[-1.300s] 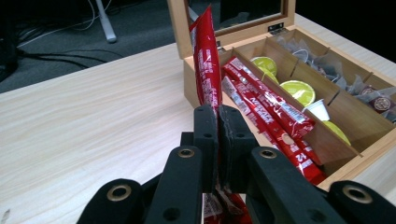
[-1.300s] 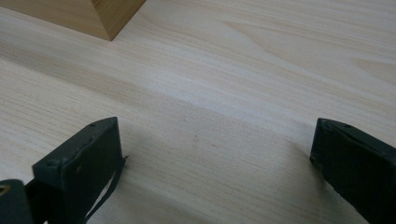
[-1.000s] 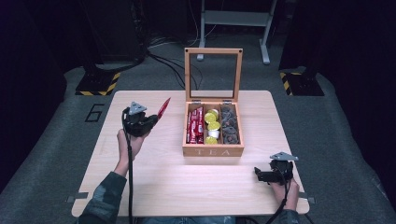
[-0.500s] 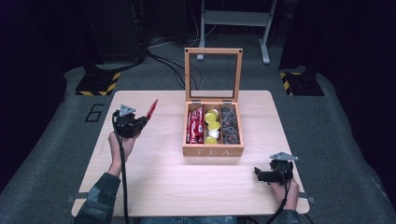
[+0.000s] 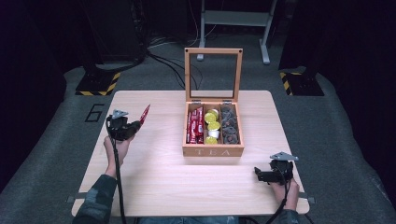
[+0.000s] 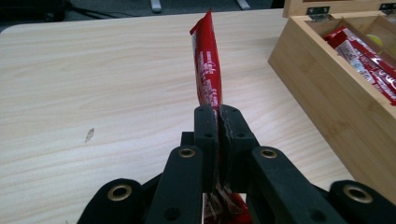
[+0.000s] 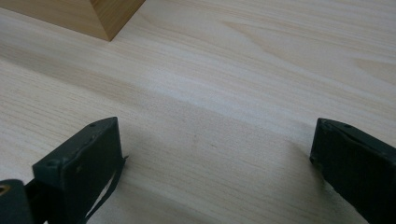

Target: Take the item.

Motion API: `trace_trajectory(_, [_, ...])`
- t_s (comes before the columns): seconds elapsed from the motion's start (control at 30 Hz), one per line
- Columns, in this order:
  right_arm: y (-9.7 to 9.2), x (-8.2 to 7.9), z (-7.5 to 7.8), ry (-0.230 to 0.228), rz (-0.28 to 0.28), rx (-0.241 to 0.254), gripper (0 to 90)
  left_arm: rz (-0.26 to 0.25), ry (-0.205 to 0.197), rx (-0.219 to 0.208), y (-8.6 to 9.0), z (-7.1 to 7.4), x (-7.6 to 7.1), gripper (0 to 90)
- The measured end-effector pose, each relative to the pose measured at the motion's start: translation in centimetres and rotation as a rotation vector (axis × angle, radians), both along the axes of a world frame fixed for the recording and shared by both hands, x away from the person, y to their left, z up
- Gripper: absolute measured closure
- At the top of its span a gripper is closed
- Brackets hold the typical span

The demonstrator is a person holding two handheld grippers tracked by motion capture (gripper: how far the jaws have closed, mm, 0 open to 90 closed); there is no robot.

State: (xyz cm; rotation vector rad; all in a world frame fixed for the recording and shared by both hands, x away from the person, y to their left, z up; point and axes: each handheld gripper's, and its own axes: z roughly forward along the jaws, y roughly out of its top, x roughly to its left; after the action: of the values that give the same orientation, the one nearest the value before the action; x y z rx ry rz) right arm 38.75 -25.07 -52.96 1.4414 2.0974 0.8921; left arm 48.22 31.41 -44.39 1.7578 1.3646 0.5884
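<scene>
Left gripper stands over the left part of the table, at about 9 o'clock from the tea box and well apart from it. Its jaws are clenched on the lower end of a red packet; in the left gripper view the packet rises straight out from between the closed jaws, its long axis in line with them and pointing toward 12 o'clock of that view. In the high view the packet tilts up and toward 1 o'clock, clear of the tabletop. The box sits at table centre with its lid upright at the back. Its left compartment holds more red packets, the middle one yellow-topped capsules, the right one dark capsules. Right gripper rests low near the front right edge, at about 5 o'clock from the box; its jaws stand released and wide apart with bare wood between them. Judgement: the left hand alone carries the work. The coming move turns on the free surface lying below and ahead of the packet, so the packet would go down along its long axis, tip first or flat.
</scene>
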Motion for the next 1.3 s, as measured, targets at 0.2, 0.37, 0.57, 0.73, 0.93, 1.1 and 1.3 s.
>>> trace_trajectory(0.2, [0.0, 0.0, 0.0, 0.000, -0.001, 0.001, 1.5, 0.021, 0.015, 0.013, 0.6, -1.0, 0.1, 85.9])
trace_trajectory(0.37, [0.0, 0.0, 0.0, 0.000, 0.000, 0.000, 1.5, 0.047, 0.031, 0.054, 0.8, -2.0, 0.4, 85.9])
trace_trajectory(0.57, [0.0, 0.0, 0.0, 0.000, -0.002, 0.000, 1.5, 0.057, 0.048, 0.061, 1.0, -2.4, 0.6, 85.9])
trace_trajectory(0.73, [0.0, 0.0, 0.0, -0.001, -0.002, 0.000, 1.5, 0.067, 0.064, 0.067, 1.1, -3.1, 0.9, 85.9])
trace_trajectory(0.93, [0.0, 0.0, 0.0, -0.001, -0.002, 0.000, 1.5, 0.071, 0.087, 0.072, 1.0, -3.8, 1.3, 85.9])
trace_trajectory(1.1, [0.0, 0.0, 0.0, -0.001, -0.002, 0.000, 1.5, 0.066, 0.098, 0.069, 1.1, -4.2, 1.4, 85.8])
trace_trajectory(1.3, [0.0, 0.0, 0.0, -0.001, -0.001, 0.000, 1.5, 0.068, 0.113, 0.084, 0.8, -5.5, 1.5, 85.9])
